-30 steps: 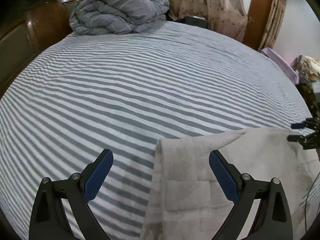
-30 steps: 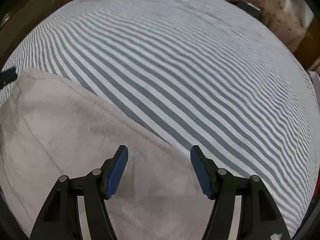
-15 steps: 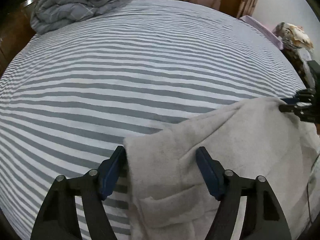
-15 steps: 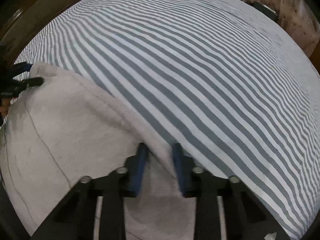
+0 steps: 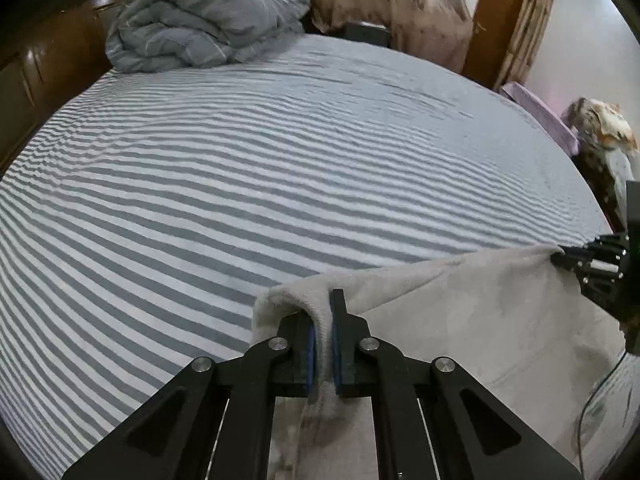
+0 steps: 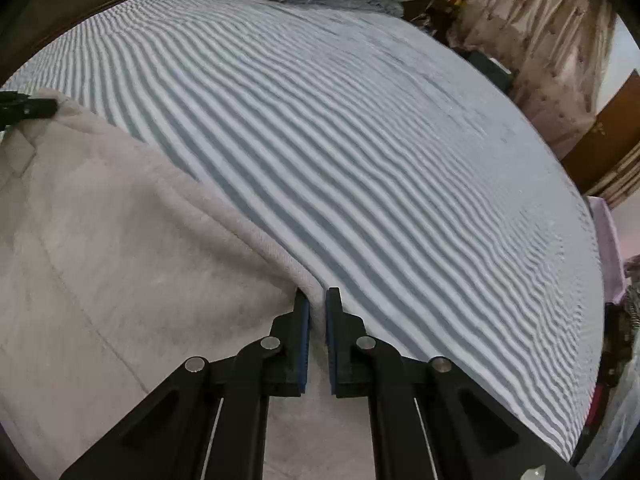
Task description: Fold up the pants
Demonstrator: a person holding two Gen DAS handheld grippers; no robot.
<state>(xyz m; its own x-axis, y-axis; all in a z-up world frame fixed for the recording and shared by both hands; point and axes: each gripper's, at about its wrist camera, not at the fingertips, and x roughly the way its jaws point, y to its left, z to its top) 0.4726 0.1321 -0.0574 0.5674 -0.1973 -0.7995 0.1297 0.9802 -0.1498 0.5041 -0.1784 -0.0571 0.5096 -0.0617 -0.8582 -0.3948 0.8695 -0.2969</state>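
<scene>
Your left gripper (image 5: 323, 308) is clamped on a raised fold at one corner of the pants (image 5: 460, 320); the pale fleecy cloth runs up between the blue pads and drapes over the left finger's tip. Your right gripper (image 6: 318, 300) likewise pinches the pants' edge, a narrow ridge of cloth standing between its closed pads.

In the left wrist view, your right gripper appears at the right margin, holding the opposite corner, and the edge of the pants stretches between the two grips. In the right wrist view, your left gripper's black tip shows at the far left, at the other corner.

The pants are a beige, soft-napped garment with faint seam lines. They lie on the near part of the bed (image 5: 240, 184), which is covered by a grey-and-white striped sheet.

Beyond the pants, the sheet lies bare up to a bundled grey-blue duvet (image 5: 200, 24) at the far end, beside a brown wooden headboard (image 5: 48, 68). Patterned curtains (image 6: 540, 40) and a wooden door (image 5: 496, 20) lie behind the bed.
</scene>
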